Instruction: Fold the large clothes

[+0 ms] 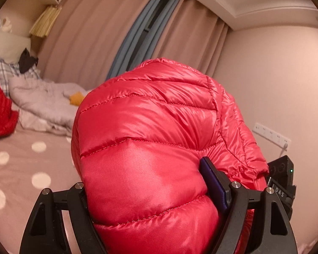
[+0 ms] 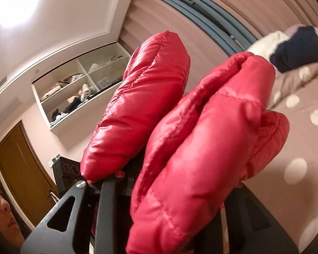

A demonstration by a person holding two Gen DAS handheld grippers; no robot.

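A shiny red quilted down jacket (image 1: 150,148) fills the left wrist view, bulging up between the jaws of my left gripper (image 1: 146,182). The purple pad of one finger (image 1: 214,182) presses into the fabric; the other finger is buried under the jacket. This gripper stands wide and is shut on the thick bundle. In the right wrist view, two puffy folds of the jacket (image 2: 201,139) rise out of my right gripper (image 2: 165,175) and cover its fingers. It holds the jacket in a narrow grip. The jacket hangs lifted above the bed.
Below lies a bed with a pink dotted sheet (image 1: 17,169), a crumpled grey quilt (image 1: 46,105) and another red garment (image 1: 0,114). A navy garment (image 2: 299,48) lies on the bed. Curtains, a wall socket strip (image 1: 271,134), open shelves (image 2: 78,89) and a person's face (image 2: 2,209) surround the spot.
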